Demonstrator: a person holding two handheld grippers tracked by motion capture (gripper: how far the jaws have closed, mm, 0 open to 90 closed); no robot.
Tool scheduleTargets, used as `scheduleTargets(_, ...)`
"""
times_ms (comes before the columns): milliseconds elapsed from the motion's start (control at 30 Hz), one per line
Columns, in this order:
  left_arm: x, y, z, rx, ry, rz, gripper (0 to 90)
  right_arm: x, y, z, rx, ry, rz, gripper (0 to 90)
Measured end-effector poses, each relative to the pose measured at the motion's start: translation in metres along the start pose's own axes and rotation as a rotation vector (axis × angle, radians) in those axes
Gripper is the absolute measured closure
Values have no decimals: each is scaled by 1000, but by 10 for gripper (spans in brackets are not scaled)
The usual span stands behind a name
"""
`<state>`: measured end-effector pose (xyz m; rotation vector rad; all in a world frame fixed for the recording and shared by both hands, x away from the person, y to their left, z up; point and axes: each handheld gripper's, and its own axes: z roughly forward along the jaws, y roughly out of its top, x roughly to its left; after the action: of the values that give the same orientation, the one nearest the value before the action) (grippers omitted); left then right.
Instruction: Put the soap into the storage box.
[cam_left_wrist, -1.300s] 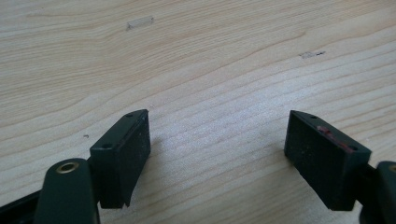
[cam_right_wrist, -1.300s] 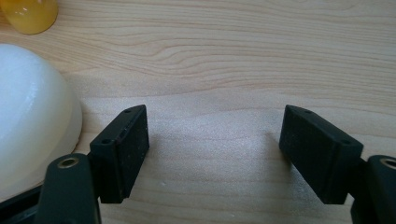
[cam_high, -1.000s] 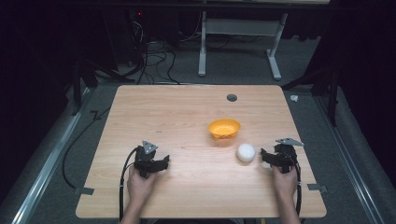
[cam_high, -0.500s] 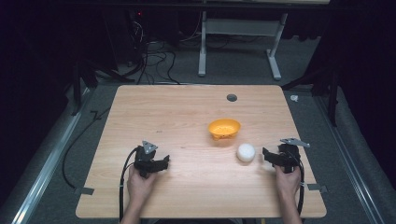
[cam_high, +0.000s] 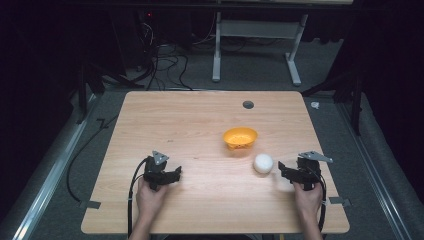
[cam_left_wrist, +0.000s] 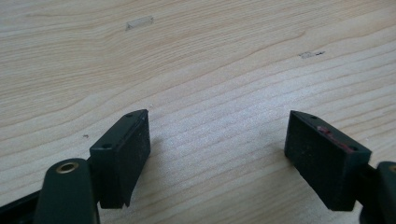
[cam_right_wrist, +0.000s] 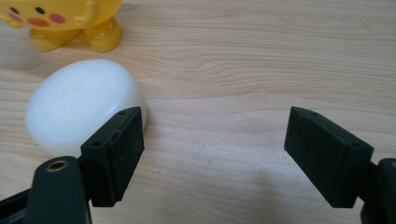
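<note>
A yellow bowl (cam_high: 240, 137) with a small face and feet (cam_right_wrist: 65, 21) stands right of the table's middle. Just in front of it, to the right, lies a white rounded lump (cam_high: 263, 163) (cam_right_wrist: 81, 116). My right gripper (cam_high: 284, 172) (cam_right_wrist: 212, 154) rests open on the table just right of the lump, which lies ahead of its left jaw, outside the gap. My left gripper (cam_high: 172, 175) (cam_left_wrist: 217, 154) rests open near the front left, with only bare wood between its jaws.
The wooden table (cam_high: 190, 125) has a round grey grommet (cam_high: 248, 104) near its far edge. Cables (cam_high: 131, 197) trail from the grippers over the front edge. A white desk frame (cam_high: 255, 45) and floor cables stand beyond the table.
My right gripper has shifted slightly to the right and back toward the person, away from the white lump. The left gripper, bowl and lump have stayed put.
</note>
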<state>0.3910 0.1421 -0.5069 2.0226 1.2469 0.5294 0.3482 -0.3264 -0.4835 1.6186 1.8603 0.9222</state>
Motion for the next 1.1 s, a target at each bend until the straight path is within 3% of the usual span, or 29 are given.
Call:
scheduleTargets(600, 0, 0, 0, 0, 0, 0, 229, 25, -13, -7, 17, 51, -51, 190)
scheduleTargets(1100, 0, 0, 0, 0, 0, 1, 229, 41, -18, -1, 44, 84, -86, 166)
